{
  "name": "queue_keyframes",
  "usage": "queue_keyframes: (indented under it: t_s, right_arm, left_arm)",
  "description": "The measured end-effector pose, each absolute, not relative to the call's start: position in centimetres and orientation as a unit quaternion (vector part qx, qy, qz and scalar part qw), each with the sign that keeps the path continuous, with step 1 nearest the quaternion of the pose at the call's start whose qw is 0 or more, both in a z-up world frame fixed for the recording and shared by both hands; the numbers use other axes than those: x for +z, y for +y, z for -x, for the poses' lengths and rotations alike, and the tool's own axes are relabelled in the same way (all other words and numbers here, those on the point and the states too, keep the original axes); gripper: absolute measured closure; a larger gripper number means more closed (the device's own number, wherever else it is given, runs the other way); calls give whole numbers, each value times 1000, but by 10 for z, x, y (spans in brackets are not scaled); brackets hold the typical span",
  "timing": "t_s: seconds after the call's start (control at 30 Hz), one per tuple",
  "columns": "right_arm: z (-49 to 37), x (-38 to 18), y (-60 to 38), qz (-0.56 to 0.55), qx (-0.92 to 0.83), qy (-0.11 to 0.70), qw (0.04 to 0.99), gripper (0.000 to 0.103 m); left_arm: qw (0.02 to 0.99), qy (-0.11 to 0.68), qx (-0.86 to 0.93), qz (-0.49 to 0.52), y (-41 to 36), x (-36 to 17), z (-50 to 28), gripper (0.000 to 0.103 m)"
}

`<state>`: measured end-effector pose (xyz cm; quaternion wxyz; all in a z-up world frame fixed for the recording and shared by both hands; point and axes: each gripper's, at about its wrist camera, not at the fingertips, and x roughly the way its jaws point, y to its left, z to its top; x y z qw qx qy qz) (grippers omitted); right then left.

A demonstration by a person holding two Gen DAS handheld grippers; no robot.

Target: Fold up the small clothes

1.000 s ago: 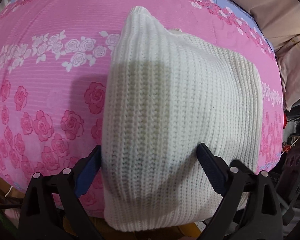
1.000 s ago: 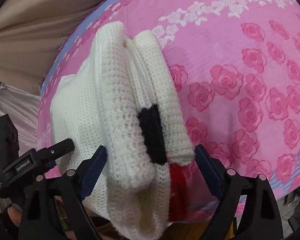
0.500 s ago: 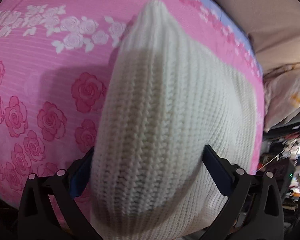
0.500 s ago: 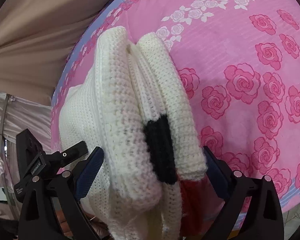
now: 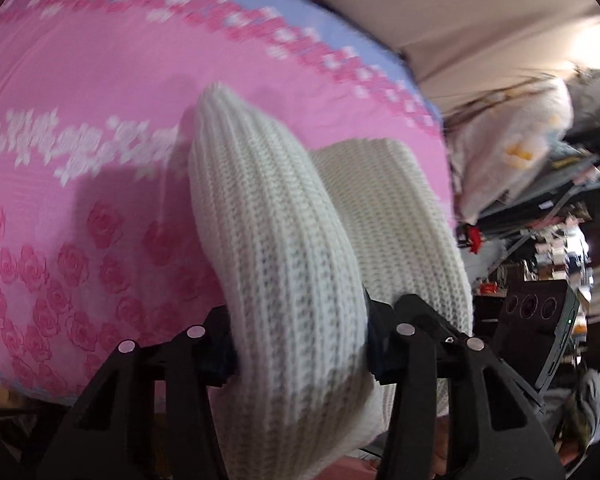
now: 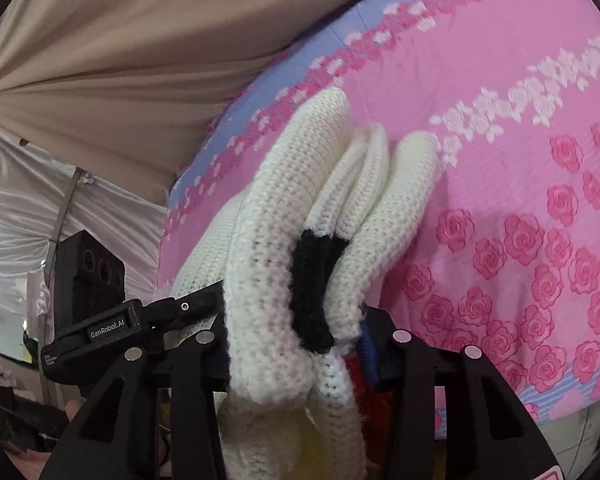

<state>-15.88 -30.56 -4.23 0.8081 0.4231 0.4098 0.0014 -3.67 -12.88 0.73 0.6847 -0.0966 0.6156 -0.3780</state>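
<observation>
While both sets of jaws are closing, each already squeezes a thick fold of the white knit sweater point(image 5: 284, 264). The left hand-held gripper point(image 5: 300, 344) has its fold bunched tight between the two black fingers. The fold runs long and narrow, straight away from this gripper, and its rounded tip points at the far side of the bed point(image 5: 84, 92). More of the sweater lies just to the right of that fold.

The right hand-held gripper point(image 6: 296, 340) pinches several stacked layers of the sweater point(image 6: 332, 184). They also stretch away from the jaws, leaning a bit to the right. A black patch point(image 6: 312, 292) sits in the middle of the stack, right at the jaws. A bit of red point(image 6: 364, 380) peeks out below it.

The sweater's near end drops under both grippers and is cut off. The knit covers the finger pads, so they hardly show. The bed in the left view is blurry. The left gripper's body point(image 6: 96, 308) shows beside the right one.
</observation>
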Motion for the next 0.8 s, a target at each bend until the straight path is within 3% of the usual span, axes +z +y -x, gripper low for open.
queue_keyframes:
  t_s: [0.33,0.57,0.7,0.8]
  right_arm:
    - [193,122,-300,-354,24,218,909,59]
    - [168,223,-247,-270,89,87,955,58]
    - [140,244,-210,-255,127,62,957,55]
    - [95,220,-191,-276,132,104,946,53]
  left_arm:
    - [742,430,-508,78,-102,184,46,56]
    - [808,283,-514,61,-22,287,47,52]
    - [846,256,-467,43,23,297,32,46]
    - [863,304,-401,36,37,249,-13,40]
